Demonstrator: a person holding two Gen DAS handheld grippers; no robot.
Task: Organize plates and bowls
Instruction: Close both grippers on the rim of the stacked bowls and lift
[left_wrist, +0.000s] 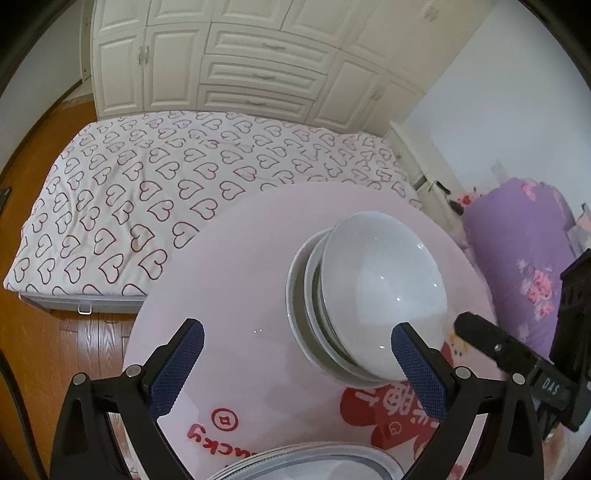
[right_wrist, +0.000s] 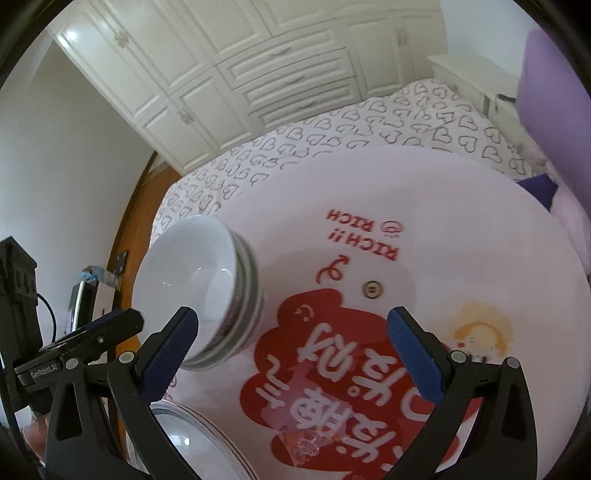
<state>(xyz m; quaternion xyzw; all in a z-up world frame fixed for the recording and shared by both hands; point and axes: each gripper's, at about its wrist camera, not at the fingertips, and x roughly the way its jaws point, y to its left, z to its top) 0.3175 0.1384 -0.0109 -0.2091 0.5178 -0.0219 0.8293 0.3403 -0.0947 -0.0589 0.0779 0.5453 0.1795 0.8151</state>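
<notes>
Your left hand-held gripper (left_wrist: 297, 354) hangs over the round, glossy pale-pink tabletop (left_wrist: 229, 266) with its jaws spread wide and nothing between them; the stack of nested white ceramic bowls (left_wrist: 365, 291) sits just ahead of it, toward the far right edge of the tabletop, and the right blue-padded finger (left_wrist: 417, 365) overlaps the near rim of the stack, though you cannot tell from this view whether it touches. The bowls are smooth and shiny, round and deep, with at least three rims showing one inside another. At the near edge of the tabletop, right under the left hand-held gripper, lies a stack of flat white plates with grey rims (left_wrist: 314, 461), thin and closely layered. Your right hand-held gripper (right_wrist: 291, 334) is likewise wide open and empty, poised over the red printed cartoon design (right_wrist: 354, 369) in the middle of the tabletop; in its view the bowl stack stands ahead and to the left, its base just beside the left padded finger (right_wrist: 173, 350), and the plates lie low at the near left. The finger pads are dark blue with a fine dimpled texture, set on matte black plastic arms. Beyond the far edge lies a bed with a white heart-print cover (left_wrist: 147, 192).
</notes>
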